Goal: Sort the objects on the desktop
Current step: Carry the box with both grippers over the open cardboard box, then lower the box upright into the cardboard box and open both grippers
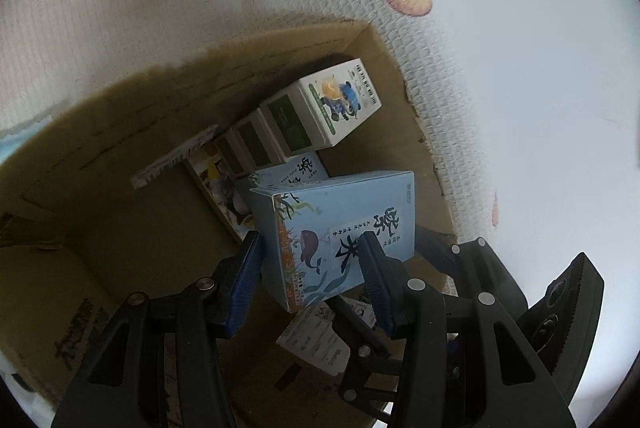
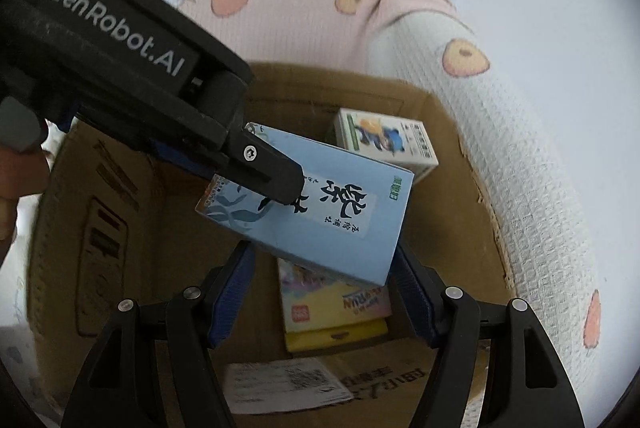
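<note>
Both grippers are on the one light blue carton, held over the open cardboard box: the left gripper is clamped across its printed face, and the right gripper has its pads against the carton's lower edges, so I'd call that one gripping too. It looks like thin, light card that dents easily and is a bit slick, so I'd squeeze gently on the flat sides near an edge. Smaller stuff is harder to read: the white cartoon carton sits at the box's far wall, the packs under the blue carton are mostly covered, and their labels are blurred.
</note>
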`<action>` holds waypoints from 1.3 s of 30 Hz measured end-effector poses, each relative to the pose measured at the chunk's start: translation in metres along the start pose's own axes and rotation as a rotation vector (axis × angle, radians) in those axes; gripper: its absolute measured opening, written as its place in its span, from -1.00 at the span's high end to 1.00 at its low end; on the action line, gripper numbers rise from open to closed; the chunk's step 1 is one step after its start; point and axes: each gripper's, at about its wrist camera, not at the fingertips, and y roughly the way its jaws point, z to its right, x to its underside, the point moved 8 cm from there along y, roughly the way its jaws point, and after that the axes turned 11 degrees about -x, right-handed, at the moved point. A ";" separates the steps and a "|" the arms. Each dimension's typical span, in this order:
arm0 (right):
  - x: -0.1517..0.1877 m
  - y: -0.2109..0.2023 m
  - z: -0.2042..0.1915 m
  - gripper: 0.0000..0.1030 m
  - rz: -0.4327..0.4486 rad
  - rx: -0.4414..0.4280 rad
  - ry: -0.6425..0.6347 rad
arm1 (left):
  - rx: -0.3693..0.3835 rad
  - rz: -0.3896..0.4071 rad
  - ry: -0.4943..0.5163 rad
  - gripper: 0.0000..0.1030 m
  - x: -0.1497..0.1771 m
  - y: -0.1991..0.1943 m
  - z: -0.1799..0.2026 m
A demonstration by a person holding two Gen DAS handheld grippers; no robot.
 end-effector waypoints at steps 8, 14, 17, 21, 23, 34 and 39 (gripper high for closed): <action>0.007 0.019 0.013 -0.16 -0.119 -0.044 -0.074 | -0.024 -0.073 -0.097 -0.03 -0.001 0.026 -0.008; 0.011 0.031 0.018 -0.15 -0.206 -0.098 -0.117 | -0.021 -0.110 -0.152 -0.03 0.002 0.043 -0.013; 0.015 0.037 0.021 -0.15 -0.242 -0.119 -0.127 | -0.015 -0.138 -0.198 -0.03 0.004 0.052 -0.018; 0.019 0.042 0.025 -0.09 -0.287 -0.148 -0.118 | -0.016 -0.143 -0.208 -0.03 0.005 0.057 -0.016; 0.019 0.042 0.027 -0.09 -0.293 -0.153 -0.124 | -0.005 -0.162 -0.231 -0.03 0.007 0.061 -0.016; 0.013 0.040 0.042 0.04 -0.364 -0.164 -0.126 | 0.057 -0.103 -0.411 0.05 0.009 0.066 -0.025; 0.020 0.046 0.046 0.19 -0.432 -0.145 -0.104 | 0.038 -0.118 -0.429 0.21 0.014 0.074 -0.026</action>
